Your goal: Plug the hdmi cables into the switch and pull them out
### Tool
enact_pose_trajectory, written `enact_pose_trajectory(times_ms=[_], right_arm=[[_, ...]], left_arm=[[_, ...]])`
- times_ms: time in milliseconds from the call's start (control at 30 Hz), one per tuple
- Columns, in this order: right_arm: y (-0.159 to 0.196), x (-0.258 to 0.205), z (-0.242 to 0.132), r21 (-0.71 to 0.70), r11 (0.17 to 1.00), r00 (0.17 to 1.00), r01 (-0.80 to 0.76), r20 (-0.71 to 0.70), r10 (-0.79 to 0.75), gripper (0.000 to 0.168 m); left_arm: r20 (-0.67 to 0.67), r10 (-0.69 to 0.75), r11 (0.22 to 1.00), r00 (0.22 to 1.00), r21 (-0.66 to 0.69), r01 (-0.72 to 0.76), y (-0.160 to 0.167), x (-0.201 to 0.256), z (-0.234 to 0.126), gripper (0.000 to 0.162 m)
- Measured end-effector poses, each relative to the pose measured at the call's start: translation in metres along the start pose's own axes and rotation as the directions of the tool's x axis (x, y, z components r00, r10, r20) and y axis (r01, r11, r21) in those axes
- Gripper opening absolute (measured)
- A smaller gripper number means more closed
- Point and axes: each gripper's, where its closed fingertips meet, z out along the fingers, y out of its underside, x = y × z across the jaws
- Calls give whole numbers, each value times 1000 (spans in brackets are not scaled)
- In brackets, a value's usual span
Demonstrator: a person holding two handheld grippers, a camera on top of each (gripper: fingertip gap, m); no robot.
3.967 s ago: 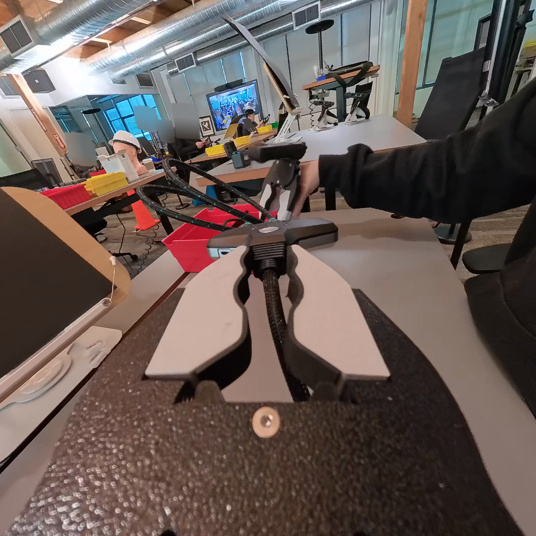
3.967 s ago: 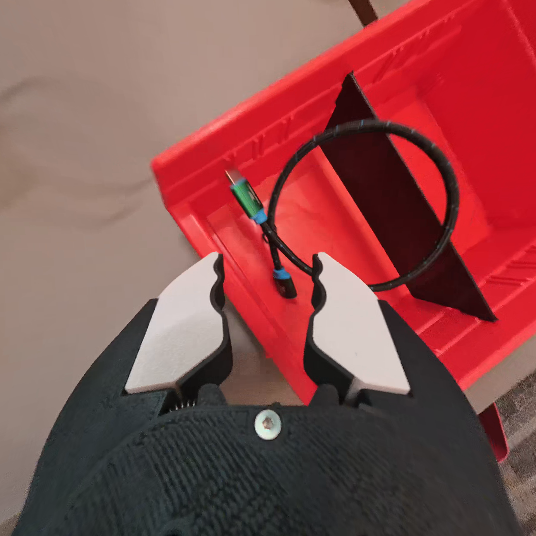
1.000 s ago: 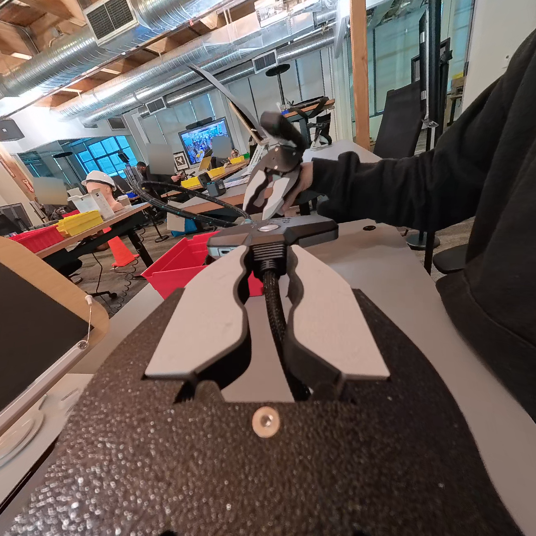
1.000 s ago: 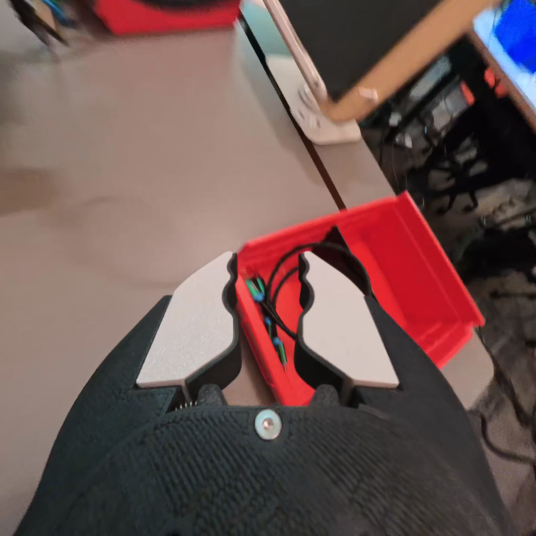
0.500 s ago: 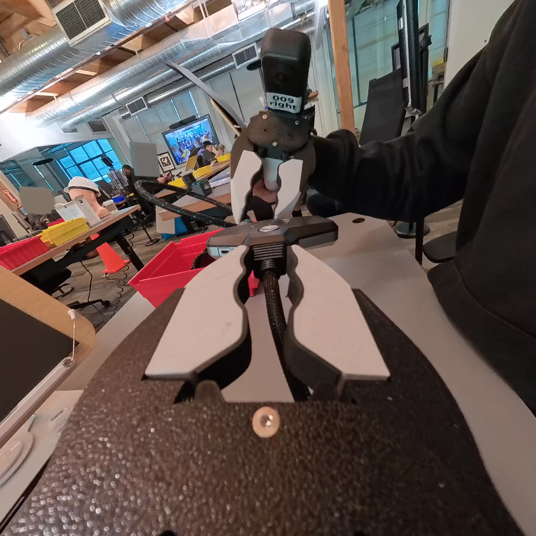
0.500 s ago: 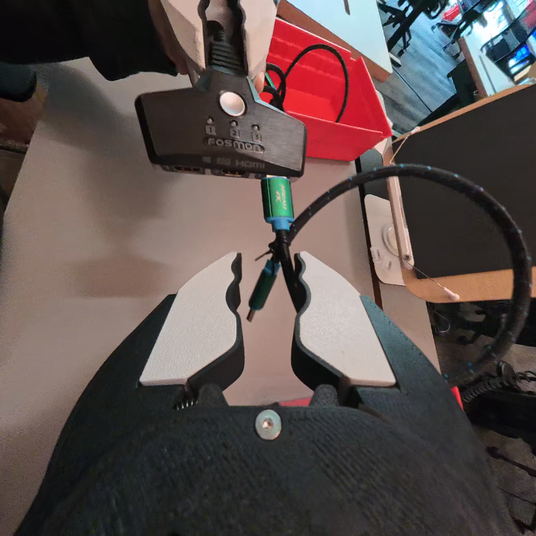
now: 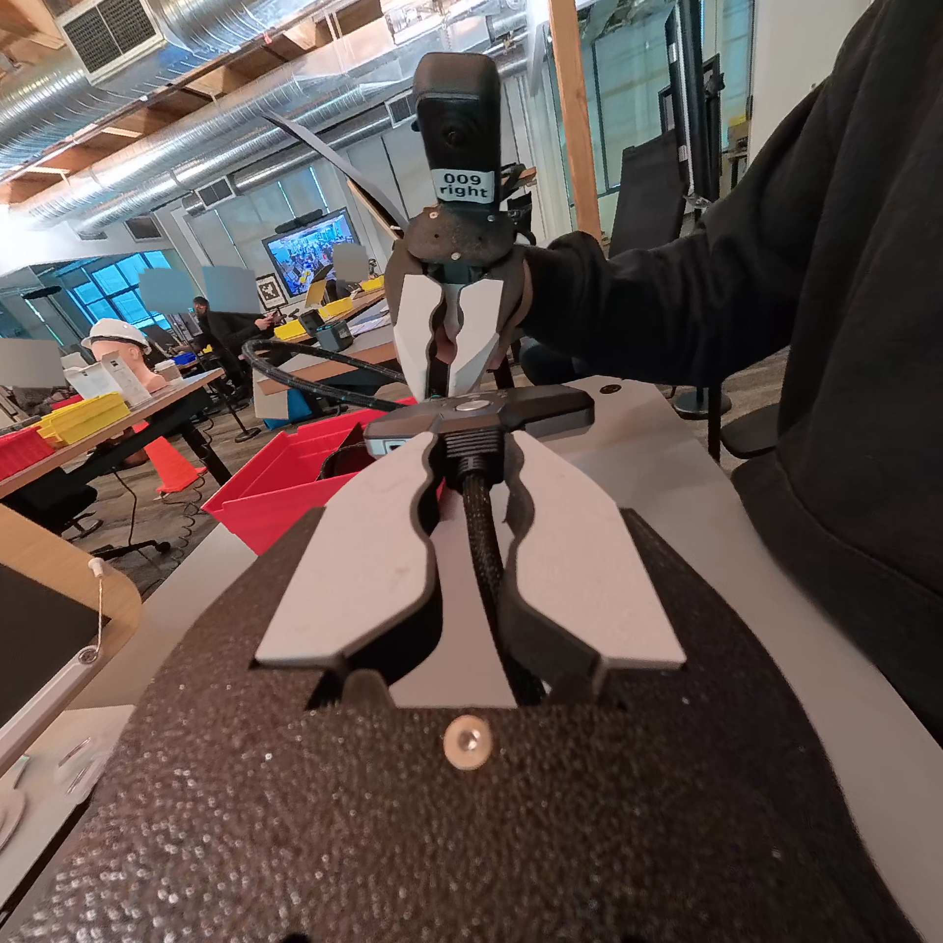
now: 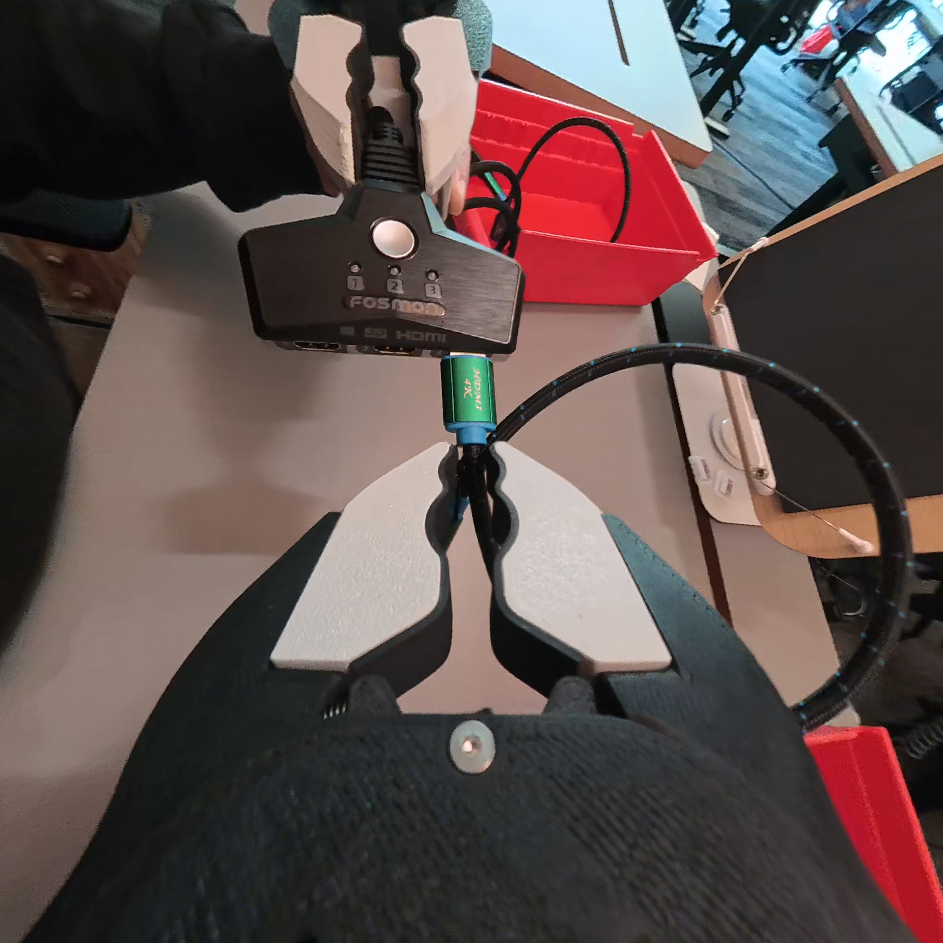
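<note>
Hovering above the grey table (image 8: 214,439), the black brushed-metal HDMI switch (image 8: 380,286) is carrying printed branding and numbered lights, left unquoted. The left gripper (image 7: 472,449) is pinching the switch's ribbed cable collar. The green metal HDMI plug (image 8: 468,393), lettered, is sitting in the switch's rightmost port, its seating depth unclear. The right gripper (image 8: 472,449) is squeezing the black braided cable (image 8: 816,403) just behind the plug. The red plastic bin (image 8: 587,255) is standing nearby at the table edge.

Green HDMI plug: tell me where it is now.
Right wrist view, centre: the green HDMI plug sits at the switch's rightmost port, just beyond the right gripper.
</note>
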Motion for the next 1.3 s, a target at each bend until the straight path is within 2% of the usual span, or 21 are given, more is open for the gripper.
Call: enact_pose_trajectory(times_ms=[100,267,333,400,467,600,733,900,933,967,1000,1067,1100,1133,1167,1233,1300], right_arm=[[2,-2,2,13,999,999,-39,36,38,11],[8,5,1,4,994,994,-108,14,108,31],[8,1,2,-7,994,993,-110,46,110,30],[10,-5,6,-29,997,994,-75,74,77,17],[12,-4,7,-50,998,998,-37,56,40,16],[7,-5,0,-13,998,995,-59,83,60,14],[16,-6,-4,-69,998,998,14,63,-9,13],[25,-8,-15,-72,997,994,2,113,7,12],[38,-5,-19,-135,991,996,19,94,-6,12],[65,14,-31,-267,962,998,52,-5,-56,12],[86,30,-46,-315,949,996,17,-76,-43,13],[92,28,-71,-191,966,984,-176,1,180,12],[93,37,-84,-134,977,986,-168,-43,164,12],[103,49,-96,-156,973,981,-170,-119,152,12],[124,60,-108,-237,952,972,-191,-182,150,13],[168,87,-132,-389,904,943,-177,-329,43,13],[207,91,-138,-437,871,941,-225,-329,78,13]], left_arm=[[-8,10,1000,1000,-12,-10,2,1,0,22],[-16,29,999,999,-26,-30,3,3,0,22],[-20,29,999,999,-20,-30,2,4,1,22],[-25,32,999,999,-20,-32,2,4,3,22],[-24,27,999,999,-28,-28,2,3,3,22],[-28,-33,999,999,-30,32,3,2,0,22],[-40,-76,993,996,-98,71,12,3,4,22],[-45,-106,984,993,-147,98,17,6,12,22],[-39,-115,982,993,-153,108,19,5,9,22],[3,-126,980,992,-152,125,20,-2,-2,22],[49,-143,980,989,-136,148,19,-10,-17,22],[98,-149,981,984,-109,159,17,-16,-42,22],[114,-144,982,983,-107,156,15,-17,-48,22],[108,-143,981,984,-118,156,15,-15,-49,22],[108,-135,981,985,-128,148,16,-12,-47,22],[87,-123,983,989,-127,133,17,-6,-38,22],[72,-124,984,990,-120,132,19,-3,-29,22]])
